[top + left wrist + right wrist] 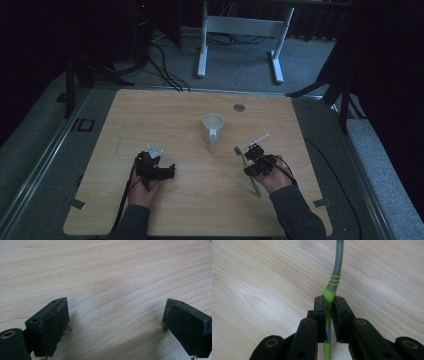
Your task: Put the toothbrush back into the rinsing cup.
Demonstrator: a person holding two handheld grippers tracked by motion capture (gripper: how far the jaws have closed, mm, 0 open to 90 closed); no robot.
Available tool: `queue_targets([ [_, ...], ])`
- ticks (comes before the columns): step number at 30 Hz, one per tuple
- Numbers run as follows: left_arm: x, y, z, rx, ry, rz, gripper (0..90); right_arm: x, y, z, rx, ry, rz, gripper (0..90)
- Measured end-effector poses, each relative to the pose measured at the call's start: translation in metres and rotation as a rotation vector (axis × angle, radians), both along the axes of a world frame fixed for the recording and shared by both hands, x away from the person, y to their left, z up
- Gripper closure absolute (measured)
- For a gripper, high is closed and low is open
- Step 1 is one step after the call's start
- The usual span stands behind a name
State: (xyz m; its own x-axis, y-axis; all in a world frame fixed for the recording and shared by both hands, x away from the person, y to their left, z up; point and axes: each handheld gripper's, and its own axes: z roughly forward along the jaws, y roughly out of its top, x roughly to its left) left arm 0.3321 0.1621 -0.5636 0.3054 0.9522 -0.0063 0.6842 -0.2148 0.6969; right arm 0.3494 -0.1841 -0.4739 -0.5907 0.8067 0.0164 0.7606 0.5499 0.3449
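Toothbrush [333,281]: green-and-grey, lying pinched at its handle in the right hand-held gripper [253,156], long axis running toward and away from the person. Mug [213,128]: standing up-left of it, near. Left hand-held gripper [156,161]: resting spread, pinching nothing, farther from the mug.

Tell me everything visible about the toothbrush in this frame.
The toothbrush is slim, apparently plastic, with a grey neck, lime-green grip section and green ribs between them. The right tongs are shut on its green part, pads pressing both sides. In the high view it lies along the wooden table, bristle head toward the white mug but apart from it, green tail by the person's right hand.
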Motion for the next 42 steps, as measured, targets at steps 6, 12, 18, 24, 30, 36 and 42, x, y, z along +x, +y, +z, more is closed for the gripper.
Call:
queue_targets([
  [6,0.000,0.000,0.000,-0.001,0.000,-0.001,7.3,0.001,-0.002,0.003,0.023,-0.035,-0.012,81.5],
  [12,0.000,0.000,0.000,0.000,0.000,0.000,7.3,0.001,-0.003,0.007,0.041,-0.078,-0.032,81.5],
  [18,0.000,-0.001,0.000,-0.003,-0.001,0.000,7.3,0.002,-0.003,0.010,0.056,-0.108,-0.038,81.6],
  [24,0.000,-0.001,0.000,-0.003,-0.002,0.001,7.3,0.003,-0.004,0.012,0.077,-0.129,-0.053,81.6],
  [30,0.000,-0.001,0.000,-0.001,-0.001,-0.001,7.3,0.004,-0.004,0.015,0.107,-0.158,-0.067,81.6],
  [36,0.000,-0.001,0.000,-0.001,-0.001,0.000,7.3,0.006,-0.003,0.018,0.123,-0.181,-0.070,81.6],
  [42,0.000,-0.001,0.000,-0.001,0.000,0.000,7.3,0.007,-0.001,0.019,0.135,-0.193,-0.070,81.7],
])
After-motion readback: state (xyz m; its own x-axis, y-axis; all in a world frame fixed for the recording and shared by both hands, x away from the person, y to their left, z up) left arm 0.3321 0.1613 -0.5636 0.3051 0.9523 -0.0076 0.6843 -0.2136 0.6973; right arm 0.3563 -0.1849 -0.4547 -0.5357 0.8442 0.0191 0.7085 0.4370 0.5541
